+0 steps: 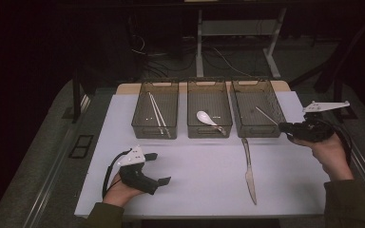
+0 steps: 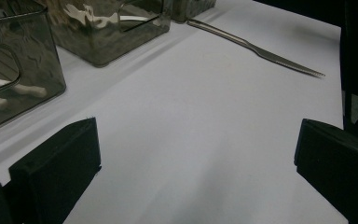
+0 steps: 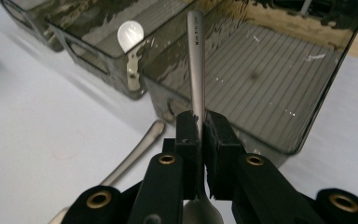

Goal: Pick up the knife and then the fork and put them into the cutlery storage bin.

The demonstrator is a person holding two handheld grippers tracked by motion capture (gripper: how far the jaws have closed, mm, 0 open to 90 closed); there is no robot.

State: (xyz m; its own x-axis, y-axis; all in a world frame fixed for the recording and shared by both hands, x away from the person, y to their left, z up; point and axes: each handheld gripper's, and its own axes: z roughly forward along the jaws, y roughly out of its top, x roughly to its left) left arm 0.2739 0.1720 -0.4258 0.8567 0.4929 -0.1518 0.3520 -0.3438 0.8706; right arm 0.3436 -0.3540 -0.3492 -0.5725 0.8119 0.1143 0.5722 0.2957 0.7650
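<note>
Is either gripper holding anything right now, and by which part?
The right gripper is shut on a metal spoon, pinching the handle close to the bowl, handle end over the right bin. The left gripper is open, holding nothing.

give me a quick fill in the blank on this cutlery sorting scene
1. The right gripper is shut on a metal ____.
2. The white spoon lies in the ____ bin.
3. The knife lies on the ____, outside the bins.
4. The left gripper has its jaws ____.

Missing words: spoon; middle; table; open

Three smoky grey see-through bins on a white table, a silver knife, a white spoon, black grippers.
</note>
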